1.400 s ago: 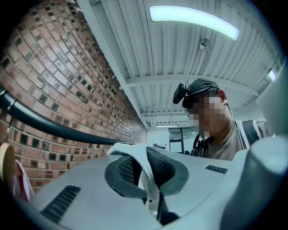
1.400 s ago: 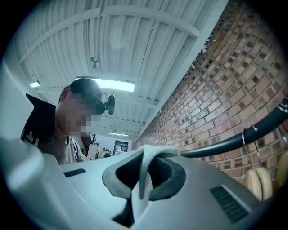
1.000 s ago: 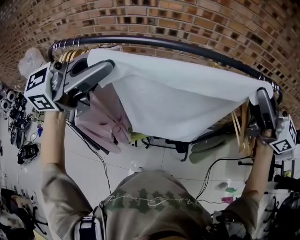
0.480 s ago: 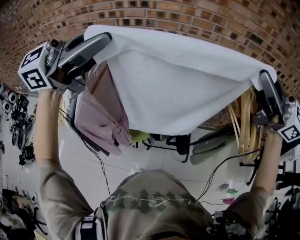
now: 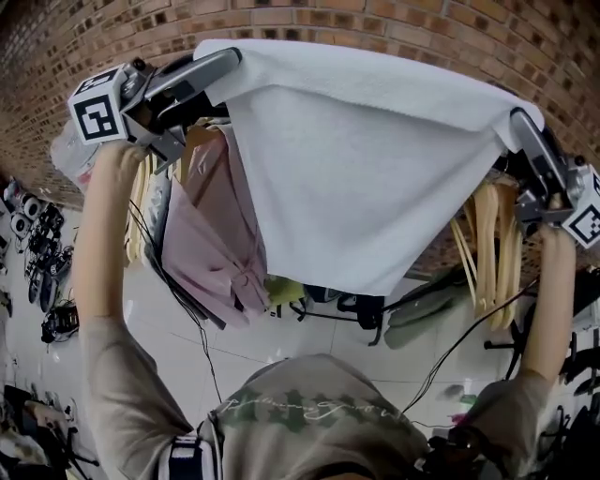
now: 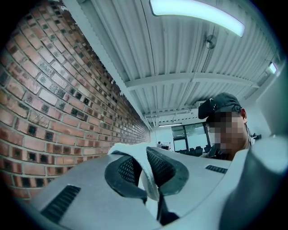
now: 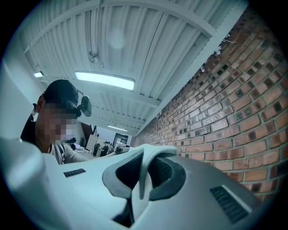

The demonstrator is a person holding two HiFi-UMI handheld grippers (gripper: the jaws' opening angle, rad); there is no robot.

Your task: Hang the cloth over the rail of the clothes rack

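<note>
A white cloth is stretched wide between my two grippers, held high in front of the brick wall. My left gripper is shut on its upper left corner. My right gripper is shut on its upper right corner. The cloth's lower edge sags down in the middle. The rack's rail is hidden behind the cloth. In the left gripper view, a fold of the cloth is pinched between the jaws of the left gripper. The right gripper view shows the cloth's edge clamped the same way in the right gripper.
A pink garment hangs below the left gripper. Wooden hangers hang below the right gripper. The brick wall is close behind. Cables and gear lie on the tiled floor. Both gripper views point up at the ceiling.
Both grippers have lifted the cloth upward and toward the wall. The dark rail, visible above the cloth a second ago, is now covered by it.
</note>
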